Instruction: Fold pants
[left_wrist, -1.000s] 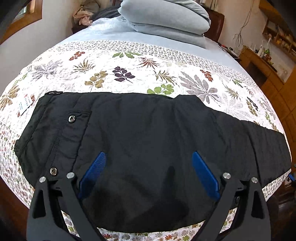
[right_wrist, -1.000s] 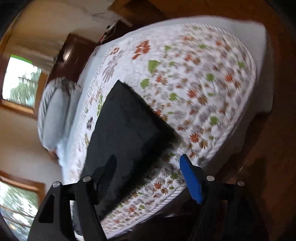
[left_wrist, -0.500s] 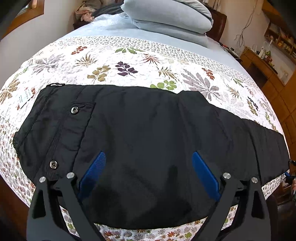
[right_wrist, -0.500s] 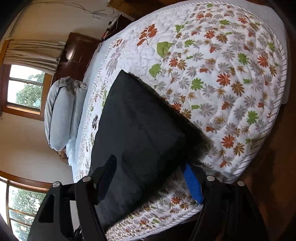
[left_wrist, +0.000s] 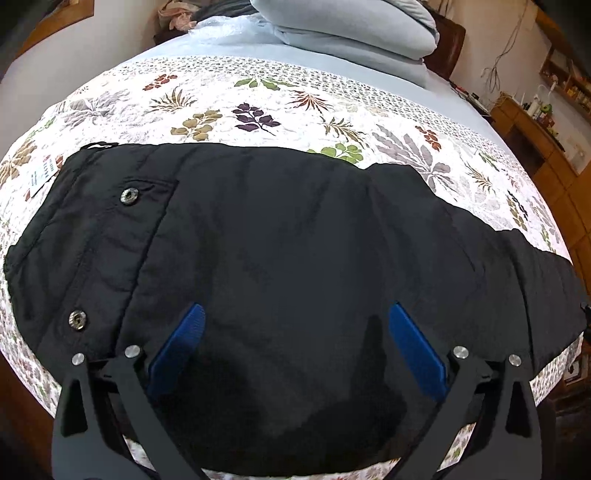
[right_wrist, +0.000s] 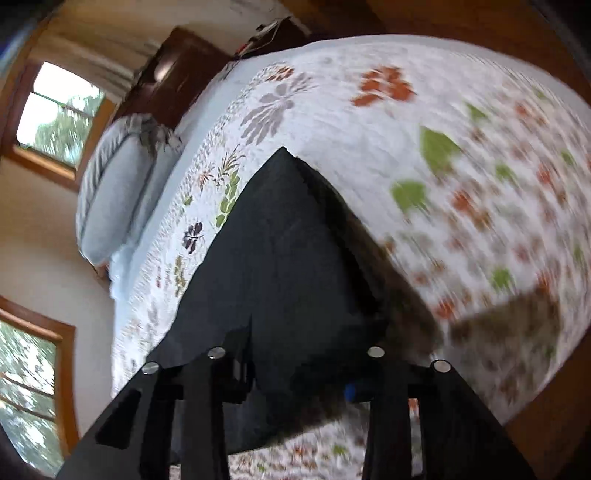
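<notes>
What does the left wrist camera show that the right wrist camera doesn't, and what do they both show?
Only the left wrist view shows the waist end of the pants with two metal snaps, a paper tag, wooden shelves, and the left gripper open above the fabric. Only the right wrist view shows the windows, the leg hem, and the right gripper, fingertips hidden by cloth. Both show the black pants, floral quilt and grey pillows.
</notes>
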